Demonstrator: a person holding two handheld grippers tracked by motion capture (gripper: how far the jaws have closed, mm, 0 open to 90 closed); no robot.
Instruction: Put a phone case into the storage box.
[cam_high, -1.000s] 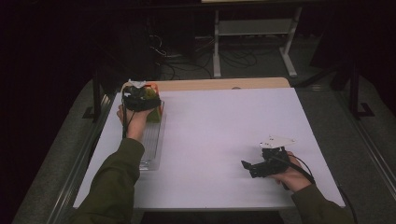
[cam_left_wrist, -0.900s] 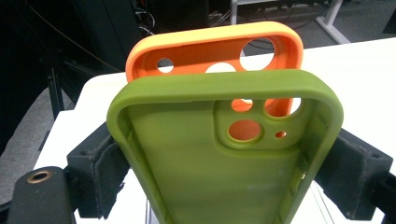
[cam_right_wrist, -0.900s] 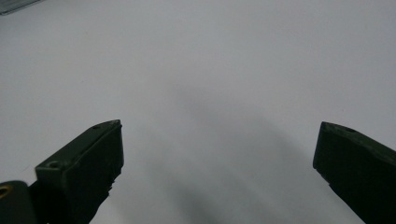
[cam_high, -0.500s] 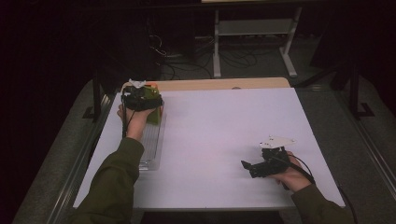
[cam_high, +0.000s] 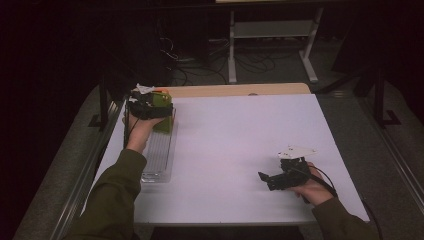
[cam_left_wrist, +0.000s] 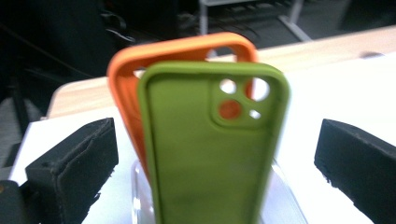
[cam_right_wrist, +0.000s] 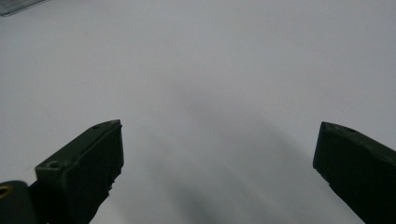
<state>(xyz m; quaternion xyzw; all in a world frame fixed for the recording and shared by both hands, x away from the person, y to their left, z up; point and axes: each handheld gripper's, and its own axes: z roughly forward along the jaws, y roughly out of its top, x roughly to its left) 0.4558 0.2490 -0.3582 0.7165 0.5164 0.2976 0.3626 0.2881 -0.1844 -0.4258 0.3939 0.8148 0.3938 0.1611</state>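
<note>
A green phone case (cam_left_wrist: 212, 149) stands upright in a clear slotted rack (cam_left_wrist: 140, 196), with an orange phone case (cam_left_wrist: 130, 79) upright just behind it. My left gripper (cam_left_wrist: 215, 154) is open; its jaws have just been opening and stand wide on either side of the green case, not touching it. From above, the left gripper (cam_high: 148, 104) sits over the far end of the rack (cam_high: 157, 155), next to the green case (cam_high: 164, 107). My right gripper (cam_right_wrist: 217, 154) is open over the bare white table, with nothing between its jaws; the high view has the right gripper (cam_high: 272, 179) near the front right.
The white table (cam_high: 235, 145) ends in a wooden strip (cam_high: 240, 90) at the far edge. A dark floor with cables and a metal stand (cam_high: 272, 35) lies beyond. The rack runs along the table's left edge.
The left gripper's jaws have spread apart around the green case at the rack's far end. The right hand has stayed where it was.
</note>
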